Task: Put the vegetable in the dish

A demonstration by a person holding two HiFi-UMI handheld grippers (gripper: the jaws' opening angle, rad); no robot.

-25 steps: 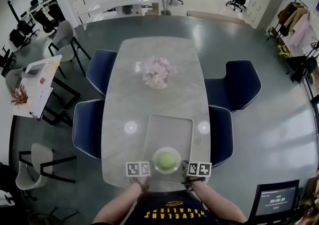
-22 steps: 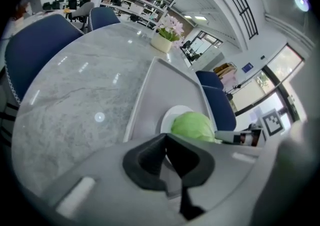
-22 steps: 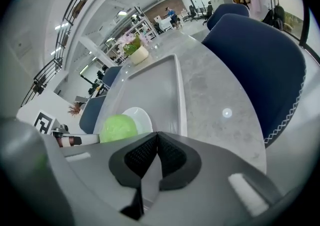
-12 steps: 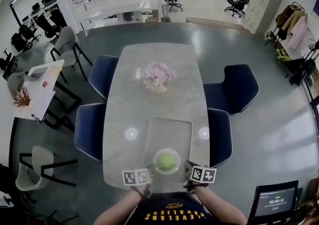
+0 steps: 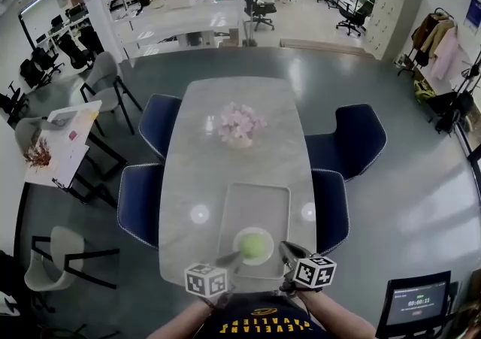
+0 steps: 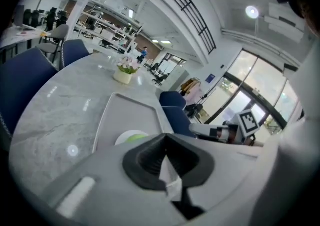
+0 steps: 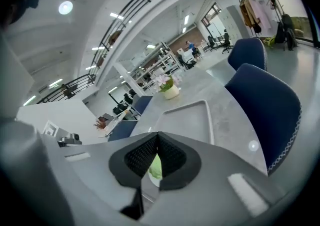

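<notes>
Overhead, veg [image 5: 252, 244] prob. in dish [image 5: 269, 237]

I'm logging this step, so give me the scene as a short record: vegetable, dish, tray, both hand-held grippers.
vegetable: green, round, in the dish
dish: white, on the near end of the tray
tray: grey, on the table
left hand-held gripper: shut, empty, left of the dish
right hand-held gripper: shut, empty, right of the dish
task: vegetable in dish
</notes>
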